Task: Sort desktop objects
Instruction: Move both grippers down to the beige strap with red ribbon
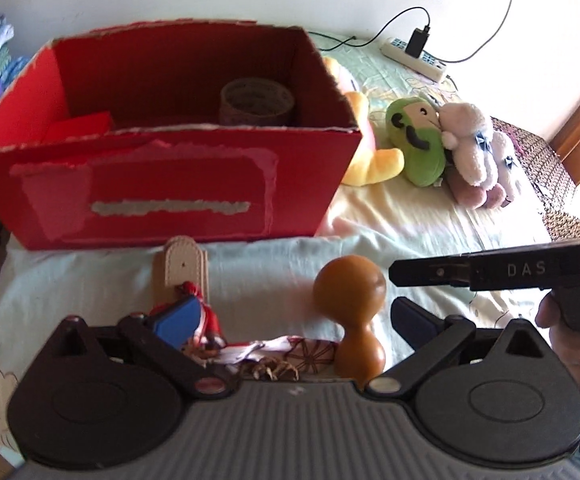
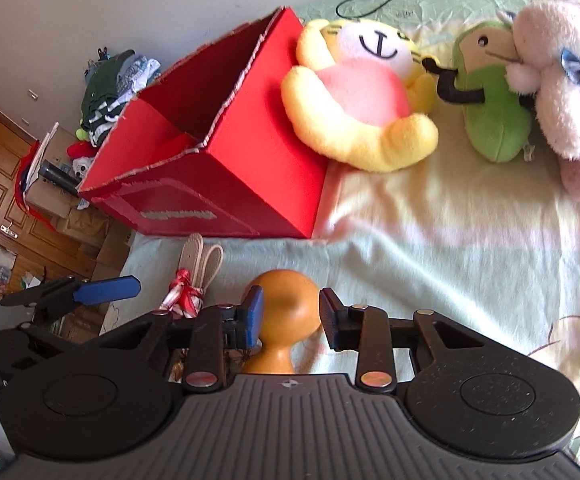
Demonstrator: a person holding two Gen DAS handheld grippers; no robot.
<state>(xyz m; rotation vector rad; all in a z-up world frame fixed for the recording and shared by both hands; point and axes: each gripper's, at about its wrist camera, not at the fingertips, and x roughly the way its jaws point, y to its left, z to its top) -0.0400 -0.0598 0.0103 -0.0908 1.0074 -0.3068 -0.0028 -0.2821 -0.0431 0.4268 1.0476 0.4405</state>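
Note:
A brown gourd (image 1: 350,312) lies on the pale sheet in front of an open red cardboard box (image 1: 161,184). The left gripper (image 1: 290,316) is open; the gourd and a red-tasselled charm with a beige strap (image 1: 185,276) lie between its fingers. In the right wrist view the right gripper (image 2: 290,316) straddles the gourd (image 2: 285,308), its pads close to the gourd's sides with small gaps showing. The box (image 2: 225,184) stands just beyond. A roll of tape (image 1: 255,102) sits inside the box.
Three plush toys lie right of the box: a yellow tiger (image 2: 354,96), a green one (image 2: 490,100) and a white-pink one (image 2: 562,92). A power strip (image 1: 414,56) with cables lies at the back. The bed edge drops off at the left, with clutter below (image 2: 49,184).

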